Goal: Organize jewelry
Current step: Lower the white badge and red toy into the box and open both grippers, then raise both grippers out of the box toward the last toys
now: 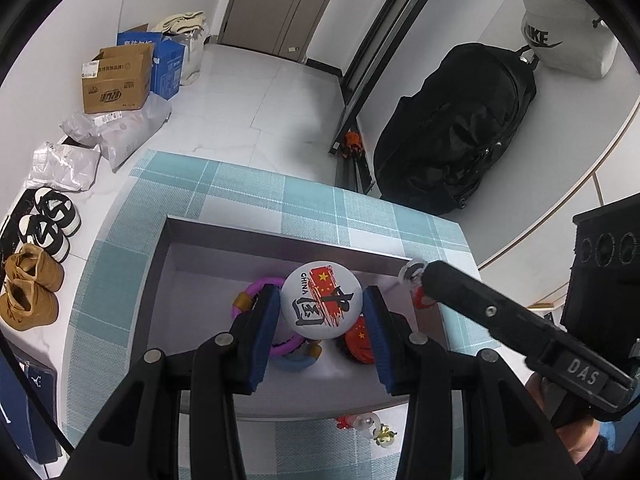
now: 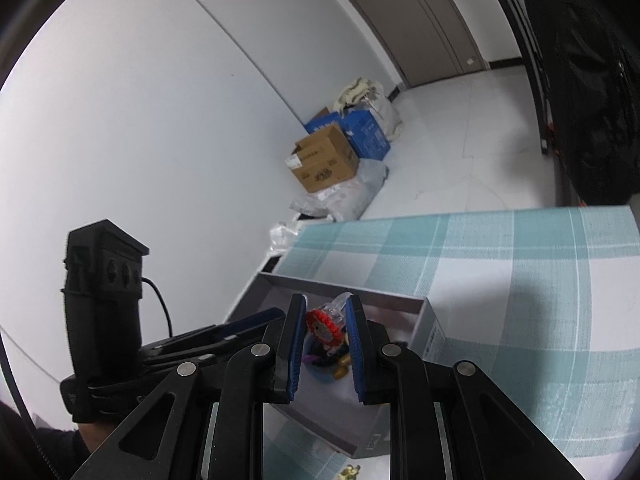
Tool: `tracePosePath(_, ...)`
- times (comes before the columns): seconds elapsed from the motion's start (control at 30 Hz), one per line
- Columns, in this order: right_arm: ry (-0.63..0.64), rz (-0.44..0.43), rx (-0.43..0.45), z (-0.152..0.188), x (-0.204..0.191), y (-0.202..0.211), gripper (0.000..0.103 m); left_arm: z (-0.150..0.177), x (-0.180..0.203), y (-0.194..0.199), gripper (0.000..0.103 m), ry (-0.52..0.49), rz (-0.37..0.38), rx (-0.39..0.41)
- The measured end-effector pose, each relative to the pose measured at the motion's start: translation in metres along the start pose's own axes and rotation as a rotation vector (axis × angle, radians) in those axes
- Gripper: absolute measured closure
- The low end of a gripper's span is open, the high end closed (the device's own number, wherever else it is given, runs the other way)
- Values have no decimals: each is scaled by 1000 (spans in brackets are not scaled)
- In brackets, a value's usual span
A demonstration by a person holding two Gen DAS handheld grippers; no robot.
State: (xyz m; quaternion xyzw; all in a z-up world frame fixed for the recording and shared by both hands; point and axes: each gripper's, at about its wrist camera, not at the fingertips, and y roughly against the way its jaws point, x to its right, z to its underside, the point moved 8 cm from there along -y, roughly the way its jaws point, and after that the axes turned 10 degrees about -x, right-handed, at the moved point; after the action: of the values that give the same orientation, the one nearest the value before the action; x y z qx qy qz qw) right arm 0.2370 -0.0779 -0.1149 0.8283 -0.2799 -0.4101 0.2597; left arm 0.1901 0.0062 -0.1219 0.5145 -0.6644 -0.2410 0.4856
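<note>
My left gripper (image 1: 321, 306) is shut on a round white badge (image 1: 320, 299) printed with CHINA and a red flag, held over the open grey box (image 1: 256, 232). In the box lie a purple ring (image 1: 256, 285), a blue ring (image 1: 294, 360) and a red badge (image 1: 358, 345). My right gripper (image 2: 323, 320) is shut on a red hair clip with a clear plastic part (image 2: 324, 326), held over the box's right side (image 2: 424, 316). Its tip also shows in the left wrist view (image 1: 414, 274).
The box sits on a teal checked tablecloth (image 1: 360, 208). A small flower clip (image 1: 385, 435) and a red-and-clear piece (image 1: 358, 422) lie on the cloth near the box's front edge. Shoes, cardboard boxes (image 1: 118, 80) and a black bag (image 1: 452, 128) stand on the floor.
</note>
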Motion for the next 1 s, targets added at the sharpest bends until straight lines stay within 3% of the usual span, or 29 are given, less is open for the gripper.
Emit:
tracePosePath(0.17,-32,9,-10,2,6,-1,81,1,2,-2,66,-12,13,-11)
tracePosePath(0.27,-34,13,1,0,7,3,80,2,0,-7,64,-13,-17,-37)
tracePosePath(0.4,-28,15,37,-2,6,14,72,3,2,-4,44,-11,-4,-28)
tracePosePath(0.57,-35,18,52,-2,6,19,68,7,2,2,44,-23,-43,-11)
tracePosePath(0.67,-50,5,49,1,5,21,55,11,4,4,44,-17,-38,-20)
tracePosePath(1.0,-26,36,103,11,-4,44,43,23,15,28,43,-82,-86,62)
